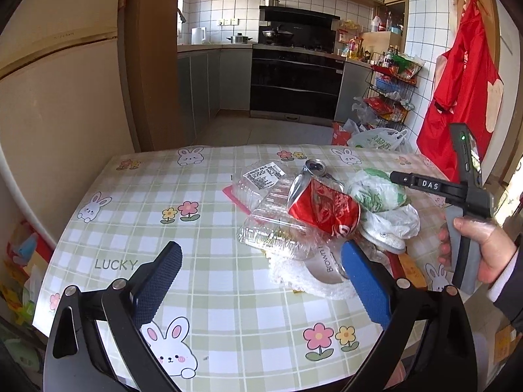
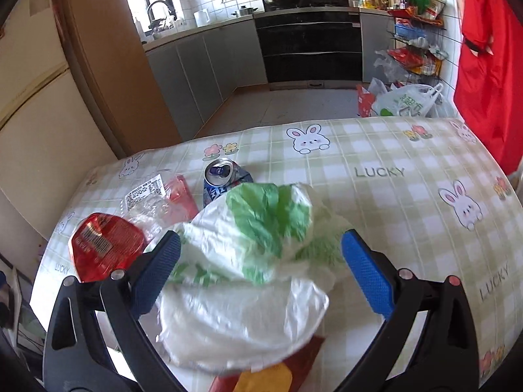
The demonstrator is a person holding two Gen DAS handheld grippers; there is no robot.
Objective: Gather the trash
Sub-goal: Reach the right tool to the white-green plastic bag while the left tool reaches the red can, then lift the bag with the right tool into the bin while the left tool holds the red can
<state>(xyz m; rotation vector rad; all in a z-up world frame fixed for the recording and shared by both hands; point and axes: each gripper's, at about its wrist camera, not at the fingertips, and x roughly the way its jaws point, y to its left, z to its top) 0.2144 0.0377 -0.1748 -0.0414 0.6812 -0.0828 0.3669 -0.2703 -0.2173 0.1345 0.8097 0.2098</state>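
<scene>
A pile of trash lies on the table: a crushed red can (image 1: 322, 210), a clear plastic clamshell box (image 1: 264, 196) with a label, a crushed blue can (image 1: 315, 167), a white-and-green plastic bag (image 1: 376, 191) and a white foam piece (image 1: 304, 276). My left gripper (image 1: 261, 281) is open, low over the table just in front of the pile. My right gripper (image 2: 261, 271) is open with the plastic bag (image 2: 248, 261) between its fingers; it also shows in the left wrist view (image 1: 425, 184). The red can (image 2: 104, 248) and blue can (image 2: 222, 176) lie beyond it.
The table (image 1: 196, 294) has a green checked bunny cloth. A fridge (image 1: 49, 114) stands at the left. Shopping bags (image 1: 376, 137) lie on the floor behind the table by a wire rack (image 1: 389, 88). A red apron (image 1: 461, 91) hangs at the right.
</scene>
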